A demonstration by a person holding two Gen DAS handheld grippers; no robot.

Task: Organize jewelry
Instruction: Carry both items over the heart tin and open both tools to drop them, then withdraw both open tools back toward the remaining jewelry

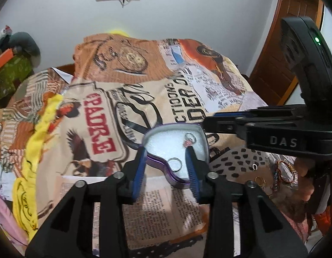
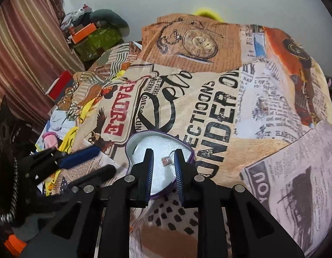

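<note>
Your claws are hovering at a heart-shaped tin (image 1: 205, 144).
Left claw (image 1: 166, 150) gaping around it; right claw (image 2: 163, 159) parted around a pink-stoned ring (image 2: 166, 161).

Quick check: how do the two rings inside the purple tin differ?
The plain ring is a bare silver band with no stone; the stone ring carries a pinkish stone. The plain ring lies near the narrow end of the tin, close to the left gripper; the stone ring lies farther back, by the tin's far wall. The plain ring lies flat; the stone ring looks tipped. Both rest on the white foam lining, apart from each other.
</note>
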